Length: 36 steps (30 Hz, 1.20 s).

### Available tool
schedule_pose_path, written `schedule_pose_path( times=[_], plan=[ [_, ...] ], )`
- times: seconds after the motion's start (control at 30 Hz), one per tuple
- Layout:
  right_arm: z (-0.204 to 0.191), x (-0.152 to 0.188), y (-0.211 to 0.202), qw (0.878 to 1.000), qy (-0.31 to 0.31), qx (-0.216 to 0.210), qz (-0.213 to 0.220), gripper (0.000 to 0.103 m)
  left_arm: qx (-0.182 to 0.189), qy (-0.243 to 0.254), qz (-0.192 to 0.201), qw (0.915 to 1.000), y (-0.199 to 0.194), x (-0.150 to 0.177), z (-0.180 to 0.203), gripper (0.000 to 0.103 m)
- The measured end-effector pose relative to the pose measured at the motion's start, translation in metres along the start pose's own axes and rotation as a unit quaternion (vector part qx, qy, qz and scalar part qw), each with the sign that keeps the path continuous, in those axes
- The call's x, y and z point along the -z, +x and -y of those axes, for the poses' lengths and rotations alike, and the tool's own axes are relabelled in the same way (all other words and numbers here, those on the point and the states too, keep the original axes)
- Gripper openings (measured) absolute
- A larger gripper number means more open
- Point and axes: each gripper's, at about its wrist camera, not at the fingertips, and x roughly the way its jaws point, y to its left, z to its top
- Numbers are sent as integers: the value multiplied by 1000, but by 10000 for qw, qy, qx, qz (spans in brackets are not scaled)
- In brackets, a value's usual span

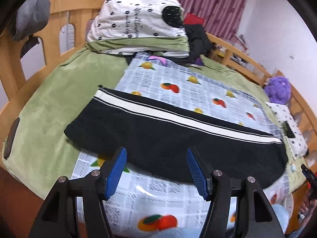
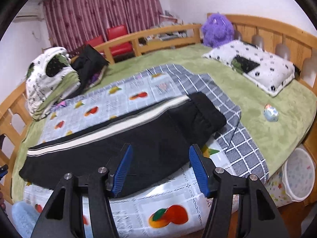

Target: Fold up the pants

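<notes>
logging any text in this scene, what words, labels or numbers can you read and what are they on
Nothing here reads clearly.
Folded quilt: a line of dark cursive script, too blurred and curved to make out.
Fruit-print sheet: newspaper-style blocks of print, too small to read.
Pants: only white stripes, no label showing.
Pillow: dots and a dark patch, no words visible.

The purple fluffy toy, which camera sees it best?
The right wrist view: the purple fluffy toy sits whole by the wooden headboard, above the pillow. The left wrist view shows it smaller, squeezed at the right edge.
</notes>
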Motion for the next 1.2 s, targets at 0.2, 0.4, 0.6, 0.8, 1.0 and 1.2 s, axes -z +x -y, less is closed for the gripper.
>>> schedule_pose_path(
  times=[0.2,0.4,0.6,0.8,1.0,1.2],
  plan=[
    [39,1,82,9965,703,150,-415,55,-143,-206,-219,9994,34,-7,-14,61],
    [78,0,159,9858,1482,328,-713,55,-282,-558,-330,9975,68,-17,-34,61],
    [96,-12,201,9755,2085,291,-631,34,-287,-627,-318,9971,90,-21,-41,61],
    [110,-22,196,9753,2155,333,-349,24,-341,-465,-293,9979,106,-35,-44,61],
    [83,-34,165,9847,952,1263,-728,38,-534,-303,-327,9976,135,-61,-53,61],
    [18,-65,129,9913,156,1217,-473,45,-569,-281,-414,9971,174,-85,-69,61]
  ],
)
